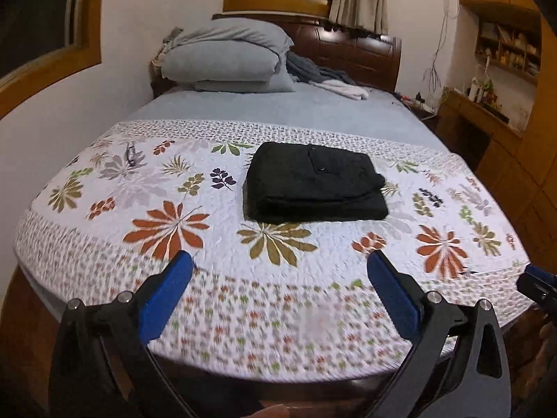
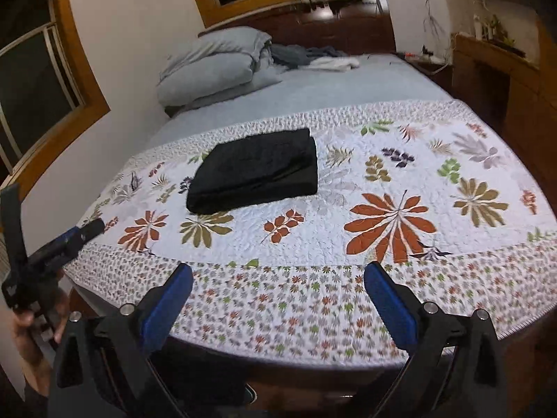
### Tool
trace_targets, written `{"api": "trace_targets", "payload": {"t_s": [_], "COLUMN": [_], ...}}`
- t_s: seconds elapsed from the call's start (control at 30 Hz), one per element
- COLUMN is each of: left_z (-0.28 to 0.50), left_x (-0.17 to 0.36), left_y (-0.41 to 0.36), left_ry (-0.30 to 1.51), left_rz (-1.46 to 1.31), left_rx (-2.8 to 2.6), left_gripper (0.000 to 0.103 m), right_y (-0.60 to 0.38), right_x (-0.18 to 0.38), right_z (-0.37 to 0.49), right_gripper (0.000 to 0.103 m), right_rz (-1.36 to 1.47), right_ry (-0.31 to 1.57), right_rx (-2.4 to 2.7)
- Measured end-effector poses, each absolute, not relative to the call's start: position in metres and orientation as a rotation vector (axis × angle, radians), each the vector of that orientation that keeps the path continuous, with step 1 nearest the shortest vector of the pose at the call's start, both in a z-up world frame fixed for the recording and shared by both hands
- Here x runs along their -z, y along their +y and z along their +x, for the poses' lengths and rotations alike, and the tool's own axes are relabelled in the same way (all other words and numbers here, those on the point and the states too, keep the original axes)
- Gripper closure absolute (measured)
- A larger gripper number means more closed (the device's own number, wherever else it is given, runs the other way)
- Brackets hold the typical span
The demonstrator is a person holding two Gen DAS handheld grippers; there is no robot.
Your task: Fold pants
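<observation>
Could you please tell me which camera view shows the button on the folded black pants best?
The left wrist view: the button sits clearly on the top layer of the pants. In the right wrist view the pants appear as a dark block, and no button can be made out.

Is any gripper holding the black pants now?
No, the folded black pants lie alone on the floral quilt, and the left gripper stands open and empty near the bed's edge.

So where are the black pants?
The folded black pants lie on the flowery quilt mid-bed, left of centre in the right wrist view, below the grey pillows.
</observation>
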State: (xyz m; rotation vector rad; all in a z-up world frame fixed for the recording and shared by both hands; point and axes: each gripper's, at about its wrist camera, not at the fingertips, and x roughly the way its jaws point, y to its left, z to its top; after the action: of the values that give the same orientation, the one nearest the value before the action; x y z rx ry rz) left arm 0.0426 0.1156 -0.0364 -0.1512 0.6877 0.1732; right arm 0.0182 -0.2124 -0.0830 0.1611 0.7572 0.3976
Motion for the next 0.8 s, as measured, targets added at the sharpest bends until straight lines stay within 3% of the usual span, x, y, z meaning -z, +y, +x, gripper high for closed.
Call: {"api": "trace_targets", "payload": {"t_s": [0.37, 0.8], "left_z": [-0.05, -0.064], "left_x": [-0.018, -0.026], "left_y": [0.082, 0.076], "left_ry": [0.627, 0.6], "left_rz": [-0.105, -0.107], "left_rx": [-0.228, -0.25], "left_gripper": [0.003, 0.003], "right_y": [-0.191, -0.181], "right_x": [0.051, 0.038], "right_z": [-0.044, -0.06], "right_gripper": [0.004, 0.004], "right_rz": [0.096, 0.045], "right_ry": [0.71, 0.679], "right_rx": [-0.473, -0.501]}}
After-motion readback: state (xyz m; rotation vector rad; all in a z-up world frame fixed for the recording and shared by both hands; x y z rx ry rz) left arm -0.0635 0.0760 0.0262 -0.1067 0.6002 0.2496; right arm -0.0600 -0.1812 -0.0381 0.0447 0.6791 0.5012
